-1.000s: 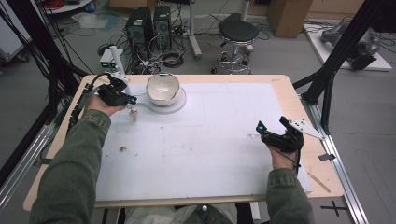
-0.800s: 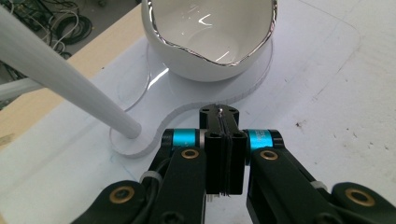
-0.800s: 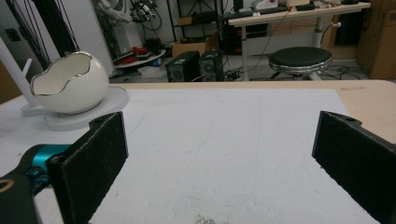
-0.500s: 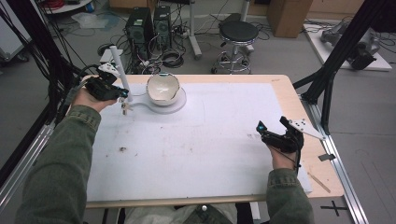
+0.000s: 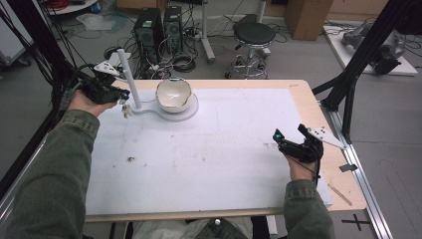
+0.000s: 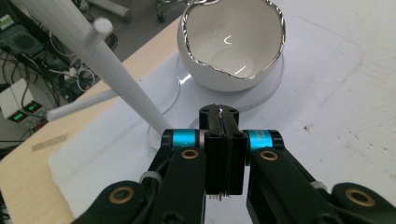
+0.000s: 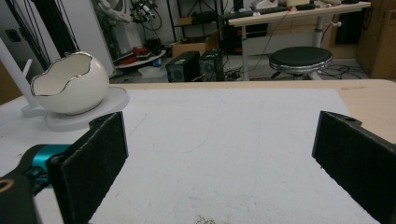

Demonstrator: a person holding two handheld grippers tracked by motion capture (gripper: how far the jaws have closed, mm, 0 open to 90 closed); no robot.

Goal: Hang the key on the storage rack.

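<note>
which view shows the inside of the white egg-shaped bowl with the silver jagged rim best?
Left gripper view: the white egg-shaped bowl with the silver jagged rim sits close, its hollow facing the camera. High view shows it small from above; right gripper view shows mostly its outer side.

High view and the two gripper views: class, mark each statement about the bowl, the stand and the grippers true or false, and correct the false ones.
1. The bowl lies tipped over on the table. False: it sits upright on the round base of the white stand.
2. The left gripper has its jaws shut. True: the pads meet, with at most a small thing between them that cannot be identified.
3. The right gripper grips the bowl. False: its jaws stand wide open over the white mat, far from the bowl.
4. The bowl has a wavy silver rim. True.
5. A white post rises from the stand beside the bowl. True.
</note>
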